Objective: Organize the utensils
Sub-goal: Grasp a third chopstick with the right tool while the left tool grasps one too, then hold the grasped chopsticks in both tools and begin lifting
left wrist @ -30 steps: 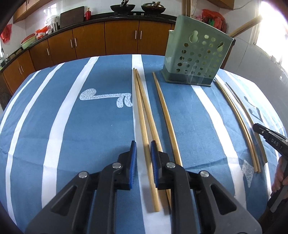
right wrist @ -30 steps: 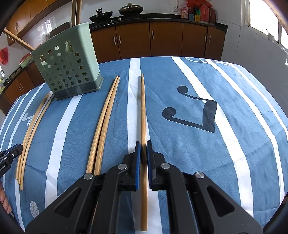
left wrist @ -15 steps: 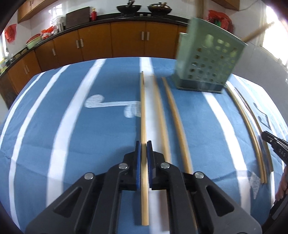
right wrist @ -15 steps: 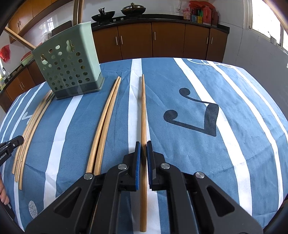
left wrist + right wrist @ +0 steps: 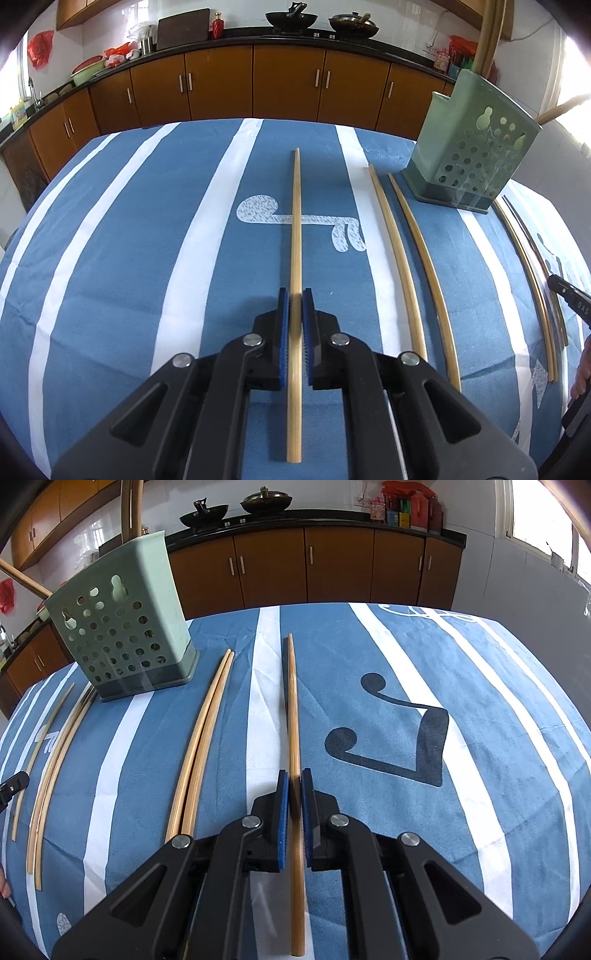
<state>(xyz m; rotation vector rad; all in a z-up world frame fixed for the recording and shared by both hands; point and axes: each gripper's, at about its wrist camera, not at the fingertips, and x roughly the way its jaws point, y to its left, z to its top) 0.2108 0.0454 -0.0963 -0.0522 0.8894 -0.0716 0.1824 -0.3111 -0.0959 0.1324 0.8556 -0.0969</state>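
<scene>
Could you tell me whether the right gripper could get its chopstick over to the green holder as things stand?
Probably yes. The right gripper is shut on a chopstick, and the green holder stands to its left. Only the pair of chopsticks lying flat on the cloth is between them, easily passed over.

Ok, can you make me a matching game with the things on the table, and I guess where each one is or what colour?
Things:
1. left gripper
2. holder
3. cloth
4. woks

Places or colours:
A. blue with white stripes
B. green, with round holes
C. on the back counter
D. shut on a chopstick

Pairs: 1-D, 2-B, 3-A, 4-C
</scene>
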